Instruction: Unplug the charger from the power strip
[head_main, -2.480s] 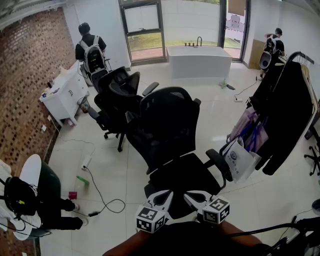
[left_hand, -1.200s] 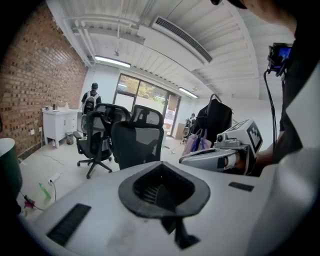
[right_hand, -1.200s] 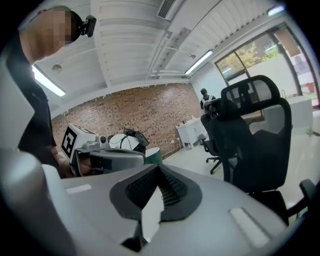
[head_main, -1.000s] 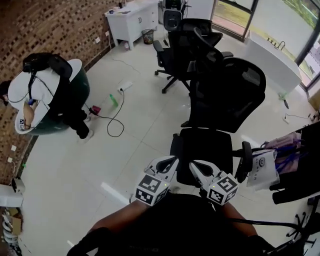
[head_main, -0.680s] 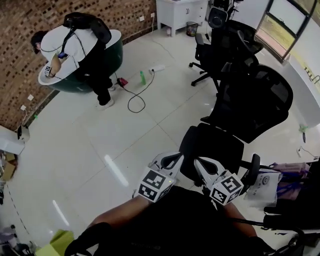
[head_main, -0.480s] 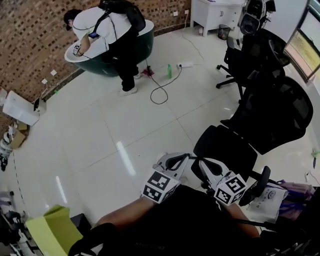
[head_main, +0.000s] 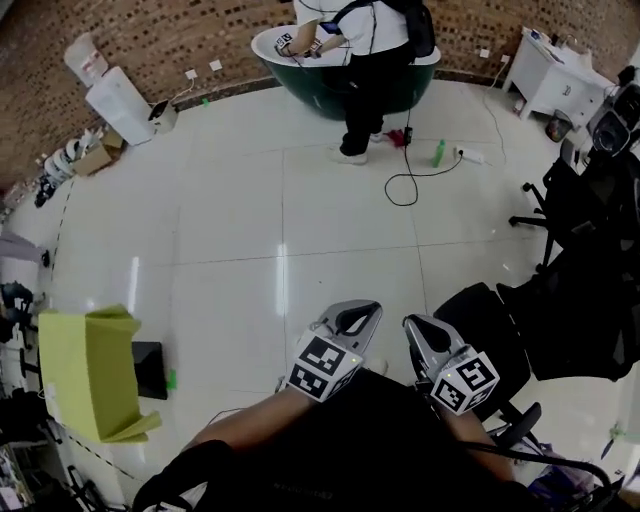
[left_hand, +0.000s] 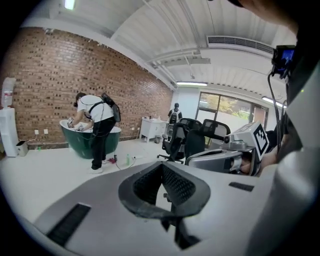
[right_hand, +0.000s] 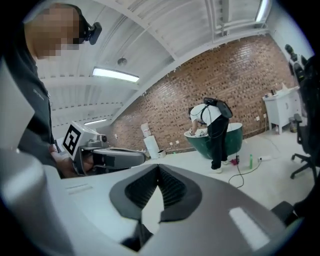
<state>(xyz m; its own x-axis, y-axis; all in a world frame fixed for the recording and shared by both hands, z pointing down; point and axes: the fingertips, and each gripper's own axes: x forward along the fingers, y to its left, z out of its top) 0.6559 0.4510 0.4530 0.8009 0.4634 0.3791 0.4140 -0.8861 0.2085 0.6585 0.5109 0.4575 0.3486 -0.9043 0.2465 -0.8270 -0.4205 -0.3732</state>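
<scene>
Power strip (head_main: 470, 155): lay on the floor well ahead, beside a green bottle (head_main: 438, 152) near the tub (head_main: 310, 95); charger too small to tell.
Left gripper (head_main: 358, 318): jaws together, empty.
Right gripper (head_main: 420, 330): jaws together, empty.
Approach: probably best to walk close, skirt the person (head_main: 375, 40), and open one gripper early.

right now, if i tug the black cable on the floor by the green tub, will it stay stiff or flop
Probably floppy: the black cable lies in a loose loop on the floor. It looks thin, so likely light. A tug may drag the small white power strip across those glossy tiles.
</scene>
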